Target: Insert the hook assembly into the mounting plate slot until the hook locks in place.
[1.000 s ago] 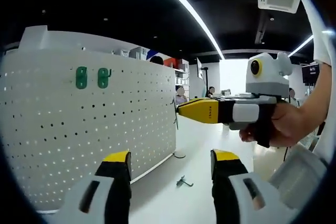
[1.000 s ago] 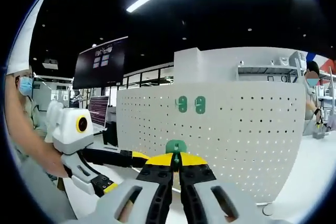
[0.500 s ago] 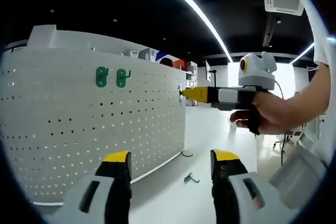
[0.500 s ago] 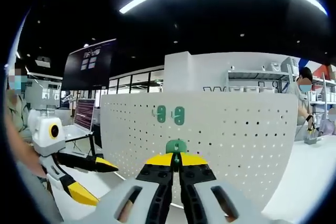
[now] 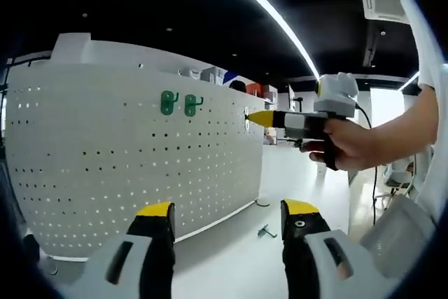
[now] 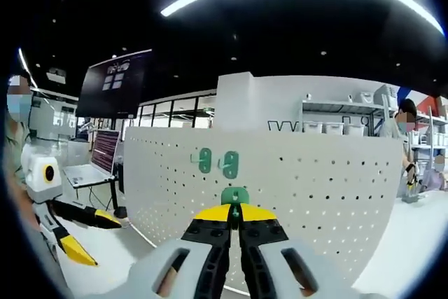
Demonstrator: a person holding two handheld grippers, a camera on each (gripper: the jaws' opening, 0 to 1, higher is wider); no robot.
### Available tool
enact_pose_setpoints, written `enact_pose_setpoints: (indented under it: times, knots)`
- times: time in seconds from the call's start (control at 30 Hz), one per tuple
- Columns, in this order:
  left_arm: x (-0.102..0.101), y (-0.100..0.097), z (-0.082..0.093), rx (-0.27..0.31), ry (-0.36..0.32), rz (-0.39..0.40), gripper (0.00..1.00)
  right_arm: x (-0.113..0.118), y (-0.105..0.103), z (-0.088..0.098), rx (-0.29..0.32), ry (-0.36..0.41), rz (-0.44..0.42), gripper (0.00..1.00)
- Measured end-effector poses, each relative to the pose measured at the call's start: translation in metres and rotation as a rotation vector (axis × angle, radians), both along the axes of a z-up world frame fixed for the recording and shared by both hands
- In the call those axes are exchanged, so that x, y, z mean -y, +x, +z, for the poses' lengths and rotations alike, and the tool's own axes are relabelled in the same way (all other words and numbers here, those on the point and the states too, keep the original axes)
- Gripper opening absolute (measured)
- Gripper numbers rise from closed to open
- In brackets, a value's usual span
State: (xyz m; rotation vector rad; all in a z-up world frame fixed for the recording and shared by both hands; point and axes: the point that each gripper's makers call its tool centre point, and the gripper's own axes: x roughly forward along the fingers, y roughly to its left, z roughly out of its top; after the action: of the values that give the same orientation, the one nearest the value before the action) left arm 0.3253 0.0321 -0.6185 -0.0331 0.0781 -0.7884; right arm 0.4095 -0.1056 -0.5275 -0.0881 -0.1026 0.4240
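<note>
A white pegboard plate (image 5: 133, 166) stands upright on the table, with two green hooks (image 5: 178, 103) hung side by side near its top. My left gripper (image 5: 227, 218) is open with nothing between its jaws, in front of the board's lower part. My right gripper (image 5: 253, 117), held in a hand, points at the board's right edge. In the right gripper view the right gripper (image 6: 235, 213) is shut on a green hook (image 6: 235, 196), facing the pegboard (image 6: 308, 187) below the two hung hooks (image 6: 217, 162). The left gripper (image 6: 84, 232) shows at the far left.
A small dark metal hook (image 5: 266, 231) lies on the white tabletop (image 5: 238, 257) near the board's right end. A laptop (image 6: 91, 169) sits at the left in the right gripper view. Shelving (image 6: 343, 117) and people stand beyond the board.
Both views have shifted, so the pegboard and its two hung hooks sit further right in the left gripper view. The right gripper has pulled back from the board, still holding its hook.
</note>
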Motion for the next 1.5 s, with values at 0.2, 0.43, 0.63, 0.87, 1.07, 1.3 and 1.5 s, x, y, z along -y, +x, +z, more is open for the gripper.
enact_pose_setpoints:
  times: [0.2, 0.43, 0.63, 0.87, 1.07, 1.3, 1.5]
  knots:
    - [-0.019, -0.004, 0.004, 0.022, -0.003, 0.048, 0.6, 0.003, 0.013, 0.009, 0.019, 0.004, -0.01, 0.01]
    - [-0.034, -0.006, 0.003, 0.016, -0.011, 0.074, 0.62, 0.004, 0.027, 0.015, 0.035, 0.002, -0.021, 0.01]
    - [-0.043, -0.011, 0.003, 0.015, -0.003, 0.091, 0.63, 0.004, 0.041, 0.022, 0.062, 0.008, -0.04, 0.01]
    - [-0.053, -0.019, -0.004, -0.004, 0.001, 0.113, 0.63, 0.005, 0.054, 0.03, 0.087, 0.011, -0.05, 0.01]
    - [-0.057, -0.024, -0.01, -0.021, 0.009, 0.122, 0.63, 0.009, 0.066, 0.034, 0.101, -0.004, -0.062, 0.01]
    - [-0.059, -0.027, -0.012, -0.029, 0.011, 0.132, 0.63, 0.006, 0.074, 0.039, 0.125, -0.036, -0.065, 0.01]
    - [-0.061, -0.028, -0.014, -0.037, 0.015, 0.138, 0.63, 0.002, 0.079, 0.037, 0.127, -0.042, -0.063, 0.01]
